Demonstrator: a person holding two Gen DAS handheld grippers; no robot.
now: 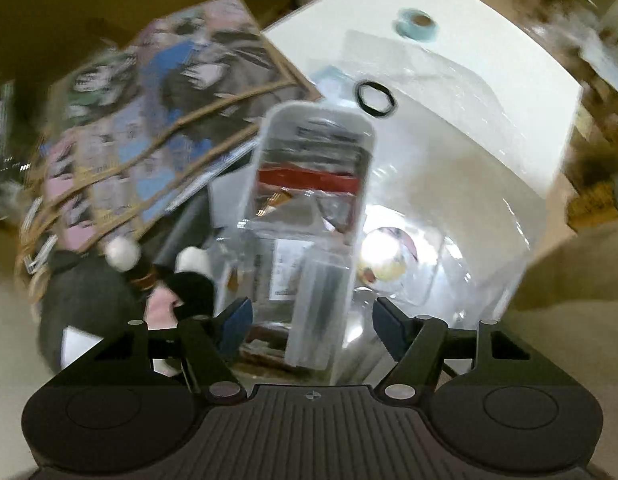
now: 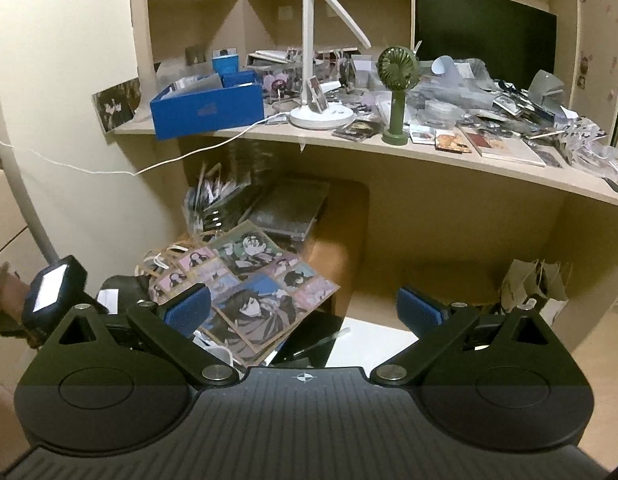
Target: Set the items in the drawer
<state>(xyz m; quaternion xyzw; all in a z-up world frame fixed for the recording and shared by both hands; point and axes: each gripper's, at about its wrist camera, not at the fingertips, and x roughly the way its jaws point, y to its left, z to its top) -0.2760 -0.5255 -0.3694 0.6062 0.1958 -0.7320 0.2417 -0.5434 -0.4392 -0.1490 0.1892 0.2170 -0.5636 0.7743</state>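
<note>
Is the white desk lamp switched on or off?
Off, it seems. In the right wrist view the white desk lamp has a plain, unlit head, with no bright patch on the desk beneath.

The left wrist view looks steeply down, close over a white surface [image 1: 489, 92], motion-blurred. The right wrist view sits farther back, facing level toward the cluttered tabletop [image 2: 449, 160] and shelves. The 2 views share the illustrated paper bag [image 1: 157, 120] [image 2: 253, 284].

Motion blur smears the whole left wrist view, so the print on the clear packet [image 1: 313, 208] and the illustrated bag [image 1: 161, 120] cannot be read. In the right wrist view, the desk's [image 2: 449, 160] right end is cut off by the frame edge.
</note>
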